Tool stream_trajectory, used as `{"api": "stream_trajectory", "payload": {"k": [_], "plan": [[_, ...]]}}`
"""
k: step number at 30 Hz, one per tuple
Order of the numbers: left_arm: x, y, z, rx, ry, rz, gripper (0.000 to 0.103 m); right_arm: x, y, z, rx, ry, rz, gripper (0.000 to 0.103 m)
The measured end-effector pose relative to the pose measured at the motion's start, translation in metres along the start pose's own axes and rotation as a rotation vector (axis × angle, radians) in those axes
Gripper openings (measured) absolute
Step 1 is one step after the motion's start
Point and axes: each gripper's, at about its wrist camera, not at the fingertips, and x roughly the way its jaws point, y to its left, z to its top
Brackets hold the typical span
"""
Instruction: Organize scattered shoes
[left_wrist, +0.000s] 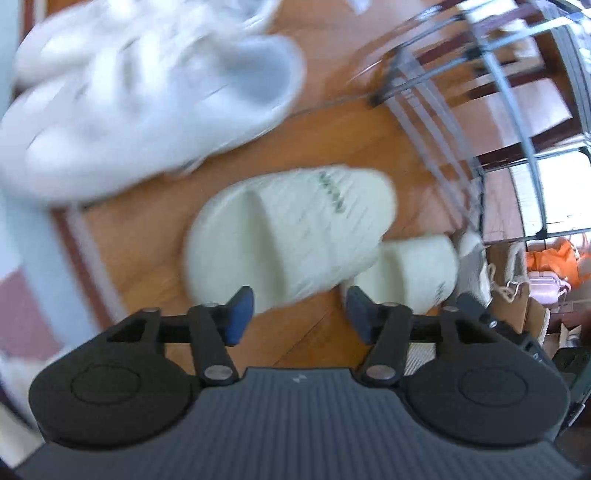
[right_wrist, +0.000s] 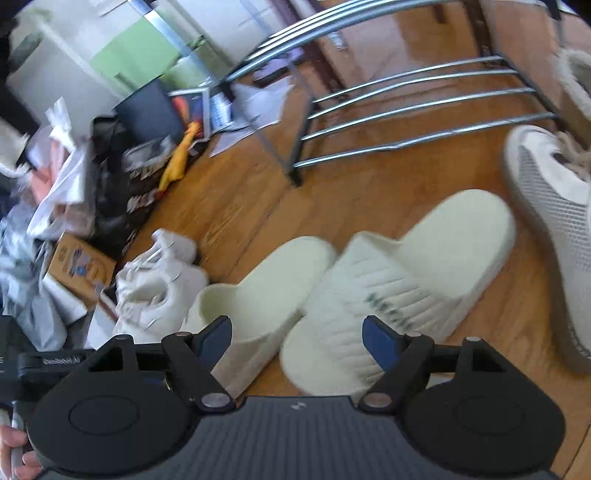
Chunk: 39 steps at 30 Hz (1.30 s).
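Two cream slide slippers lie on the wooden floor (right_wrist: 229, 206), touching side by side. The printed slipper (right_wrist: 402, 288) carries dark green lettering across its ribbed strap, too blurred to read in either wrist view. The plain slipper (right_wrist: 258, 291) shows its open mouth.

Right gripper (right_wrist: 297, 332): jaws spread wide, holding nothing. The printed slipper's strap end sits between and just ahead of them; the plain slipper lies ahead of the left-hand jaw. Off the right-hand jaw lies one white mesh sneaker (right_wrist: 550, 221) with tan laces. Beyond both slippers stands a chrome shoe rack (right_wrist: 424, 110); its visible rungs hold no shoes.

Left gripper (left_wrist: 299, 314): jaws likewise apart and empty. The printed slipper (left_wrist: 291, 236) lies just ahead of the gap, the second slipper (left_wrist: 413, 273) ahead of the right-hand jaw. Farther ahead, to the left, sits a blurred pile of white sneakers (left_wrist: 147, 96), count unclear.

Left of the right gripper's jaws: a white bag (right_wrist: 159, 284), one cardboard box (right_wrist: 79, 266) with printed graphics, illegible, and a yellow rubber chicken (right_wrist: 179, 162) amid clutter.
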Motion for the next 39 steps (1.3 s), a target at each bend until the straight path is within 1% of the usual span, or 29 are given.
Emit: {"api": "stream_trajectory", "payload": {"k": [1,3,5,6,7,8,9,12,13,14,16,18,19,20,21,24,25,26,27,28,29,30,32,33,34,35,36,39], "plan": [[-0.003,0.004,0.001,-0.011,0.005,-0.003,0.059,0.003,0.007,-0.003,-0.02,0.011,0.009,0.08],[-0.022,0.017,0.009,-0.021,-0.02,0.01,0.063,0.007,0.014,-0.007,-0.034,0.03,0.017,0.081],[-0.044,0.026,0.015,0.016,-0.085,0.07,0.073,0.019,0.027,-0.014,-0.03,0.067,0.03,0.082],[-0.054,0.03,0.016,0.037,-0.116,0.097,0.074,0.022,0.03,-0.016,-0.022,0.077,0.031,0.083],[-0.057,0.029,0.015,0.042,-0.124,0.105,0.078,0.029,0.035,-0.019,-0.003,0.097,0.03,0.083],[-0.063,0.034,0.017,0.056,-0.158,0.137,0.081,0.035,0.041,-0.021,0.014,0.112,0.03,0.083],[-0.07,0.04,0.02,0.071,-0.197,0.173,0.081,0.042,0.047,-0.022,0.028,0.124,0.031,0.083],[-0.079,0.051,0.029,0.096,-0.256,0.242,0.082,0.059,0.067,-0.024,0.043,0.143,0.014,0.083],[-0.079,0.053,0.032,0.102,-0.26,0.252,0.082,0.063,0.077,-0.023,0.028,0.137,0.003,0.083],[-0.08,0.056,0.035,0.108,-0.263,0.269,0.082,0.068,0.092,-0.021,-0.001,0.131,0.01,0.083],[-0.082,0.061,0.036,0.124,-0.282,0.294,0.083,0.078,0.109,-0.02,-0.026,0.157,0.038,0.083],[-0.077,0.068,0.039,0.151,-0.278,0.322,0.084,0.086,0.12,-0.019,-0.039,0.18,0.045,0.083],[-0.075,0.07,0.038,0.157,-0.275,0.326,0.084,0.089,0.124,-0.02,-0.047,0.187,0.012,0.083],[-0.07,0.075,0.04,0.164,-0.264,0.328,0.084,0.092,0.128,-0.024,-0.058,0.196,-0.057,0.083],[-0.066,0.078,0.04,0.162,-0.261,0.326,0.084,0.092,0.129,-0.028,-0.06,0.2,-0.105,0.083],[-0.055,0.087,0.044,0.142,-0.253,0.309,0.084,0.094,0.125,-0.035,-0.042,0.209,-0.143,0.083],[-0.051,0.089,0.046,0.121,-0.255,0.296,0.086,0.096,0.123,-0.036,-0.028,0.219,-0.154,0.083],[-0.048,0.092,0.048,0.098,-0.26,0.283,0.092,0.101,0.118,-0.036,-0.014,0.226,-0.182,0.083],[-0.045,0.094,0.05,0.076,-0.264,0.271,0.093,0.105,0.114,-0.036,-0.006,0.225,-0.202,0.083],[-0.043,0.095,0.051,0.043,-0.291,0.265,0.094,0.108,0.111,-0.036,0.001,0.222,-0.219,0.083],[-0.043,0.096,0.052,0.034,-0.301,0.264,0.094,0.111,0.107,-0.036,0.008,0.218,-0.236,0.089],[-0.044,0.096,0.055,0.017,-0.34,0.261,0.094,0.115,0.103,-0.035,0.015,0.215,-0.253,0.094],[-0.045,0.097,0.062,-0.003,-0.368,0.253,0.094,0.12,0.103,-0.033,0.004,0.187,-0.24,0.094],[-0.045,0.097,0.066,-0.015,-0.374,0.247,0.093,0.123,0.104,-0.032,-0.003,0.172,-0.231,0.091],[-0.044,0.097,0.07,-0.028,-0.374,0.241,0.093,0.126,0.104,-0.031,-0.01,0.157,-0.222,0.091],[-0.044,0.096,0.075,-0.042,-0.373,0.234,0.093,0.129,0.105,-0.029,-0.016,0.142,-0.213,0.089],[-0.043,0.096,0.079,-0.056,-0.373,0.228,0.093,0.132,0.105,-0.028,-0.023,0.128,-0.204,0.085],[-0.037,0.091,0.084,-0.049,-0.38,0.238,0.093,0.139,0.107,-0.023,-0.039,0.093,-0.183,0.08]]}}
